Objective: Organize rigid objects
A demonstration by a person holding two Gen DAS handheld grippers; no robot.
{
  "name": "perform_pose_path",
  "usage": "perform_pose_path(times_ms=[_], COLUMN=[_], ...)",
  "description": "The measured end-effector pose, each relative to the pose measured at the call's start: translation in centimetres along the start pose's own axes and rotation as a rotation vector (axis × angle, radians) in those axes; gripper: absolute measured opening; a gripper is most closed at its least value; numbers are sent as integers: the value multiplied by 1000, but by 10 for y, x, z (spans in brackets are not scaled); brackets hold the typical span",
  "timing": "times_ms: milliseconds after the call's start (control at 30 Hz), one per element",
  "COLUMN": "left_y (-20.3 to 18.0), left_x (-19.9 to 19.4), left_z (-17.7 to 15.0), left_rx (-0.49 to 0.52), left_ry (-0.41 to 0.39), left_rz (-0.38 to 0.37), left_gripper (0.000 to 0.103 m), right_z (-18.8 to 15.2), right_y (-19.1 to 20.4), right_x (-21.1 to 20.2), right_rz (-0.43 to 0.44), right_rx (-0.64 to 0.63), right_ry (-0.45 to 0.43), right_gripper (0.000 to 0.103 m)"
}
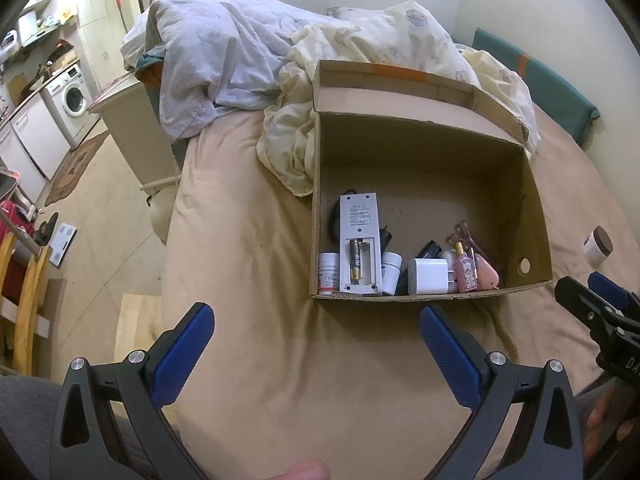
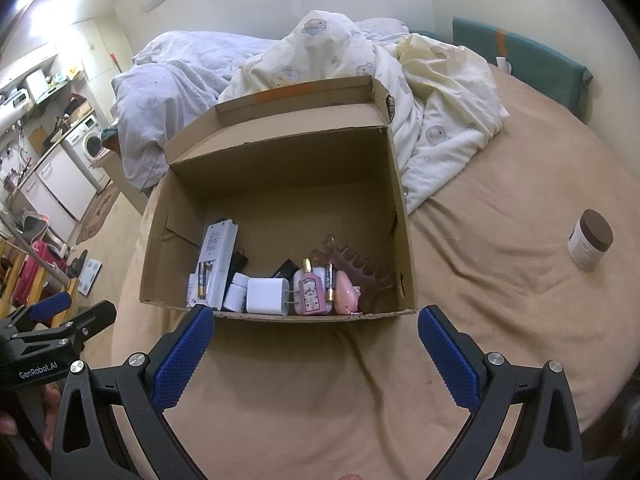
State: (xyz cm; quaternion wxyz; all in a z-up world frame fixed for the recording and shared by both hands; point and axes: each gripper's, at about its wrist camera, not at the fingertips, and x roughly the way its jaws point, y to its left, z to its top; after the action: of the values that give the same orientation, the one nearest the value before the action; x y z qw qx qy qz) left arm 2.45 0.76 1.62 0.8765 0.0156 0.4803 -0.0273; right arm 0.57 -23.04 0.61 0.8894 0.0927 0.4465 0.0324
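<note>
An open cardboard box point(image 1: 532, 184) point(image 2: 404, 216) sits on the tan bed. Along its near wall lie a white remote with its battery bay open point(image 1: 358, 240) point(image 2: 216, 264), a white charger cube point(image 1: 428, 277) point(image 2: 267, 295), a pink perfume bottle point(image 1: 466, 274) point(image 2: 311, 294), small white bottles point(image 1: 329, 273), a pink comb point(image 2: 352, 264) and other small items. A brown-lidded white jar point(image 2: 590, 242) point(image 1: 598, 246) stands on the bed right of the box. My left gripper point(image 1: 316, 332) is open and empty before the box. My right gripper point(image 2: 316, 332) is open and empty, also before the box.
Crumpled white and yellow bedding point(image 1: 240, 60) point(image 2: 440, 100) is heaped behind the box. A teal headboard pad point(image 2: 520, 60) lines the wall. The bed's left edge drops to a tiled floor with a washing machine point(image 1: 72, 100), a rug and a scale.
</note>
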Motion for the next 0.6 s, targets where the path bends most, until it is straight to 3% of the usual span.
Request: perform_pose_path(times_ms=[600], left_y=[-1], left_x=[0], left_z=[0], left_rx=[-2], left_ry=[1], left_rz=[2], left_gripper=[102], right_z=[0], right_y=[2], right_x=[0], right_rz=[1], right_rx=[0], right_ry=[-3], right_gripper=[103])
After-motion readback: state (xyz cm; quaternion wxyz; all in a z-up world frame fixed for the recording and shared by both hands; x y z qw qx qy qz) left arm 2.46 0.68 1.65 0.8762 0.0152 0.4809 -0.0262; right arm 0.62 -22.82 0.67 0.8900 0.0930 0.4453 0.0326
